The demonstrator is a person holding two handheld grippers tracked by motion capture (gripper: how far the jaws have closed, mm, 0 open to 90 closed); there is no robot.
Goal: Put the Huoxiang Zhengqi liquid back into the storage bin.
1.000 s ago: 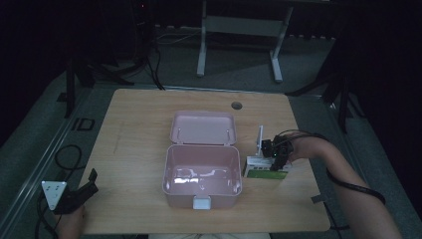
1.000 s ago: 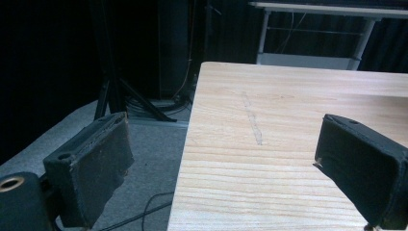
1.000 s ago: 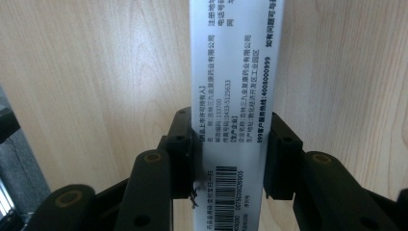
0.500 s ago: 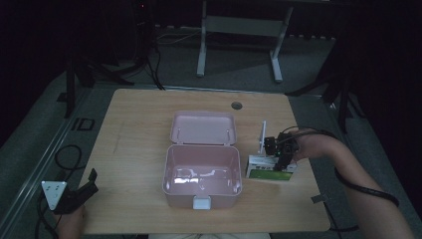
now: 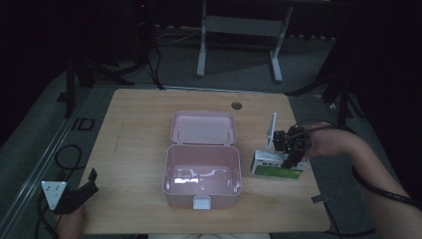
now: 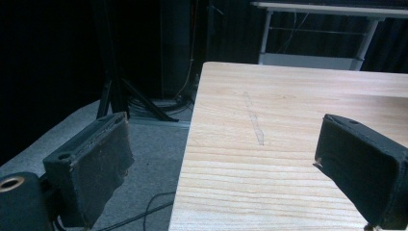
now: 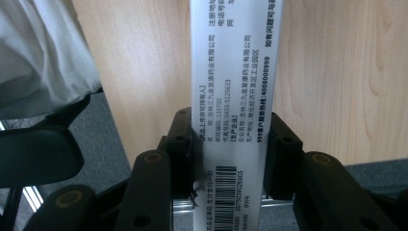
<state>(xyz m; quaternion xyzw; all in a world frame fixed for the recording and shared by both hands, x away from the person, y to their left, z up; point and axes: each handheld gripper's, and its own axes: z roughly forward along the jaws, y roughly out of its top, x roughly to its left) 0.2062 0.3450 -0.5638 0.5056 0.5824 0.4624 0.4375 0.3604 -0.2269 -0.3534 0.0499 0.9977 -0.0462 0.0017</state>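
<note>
My right gripper (image 7: 231, 159) is clamped on one white-and-green carton (image 5: 276, 166), right of centre, just beside the one open pink box (image 5: 201, 172). Carton print: Chinese text, "133700", "0433-5125633", "4008000999", barcode "6920...". Versus half a second ago the carton sits about the same, lying on the table (image 5: 134, 139). My left gripper (image 5: 74, 195), lower left off the edge, gapes empty.

The room is dark, with a light wooden table (image 5: 149, 124) on a grey floor (image 5: 40, 144), a white metal stand (image 5: 239, 30) behind the table, and black cables (image 5: 64, 154) on the floor left of the table.
</note>
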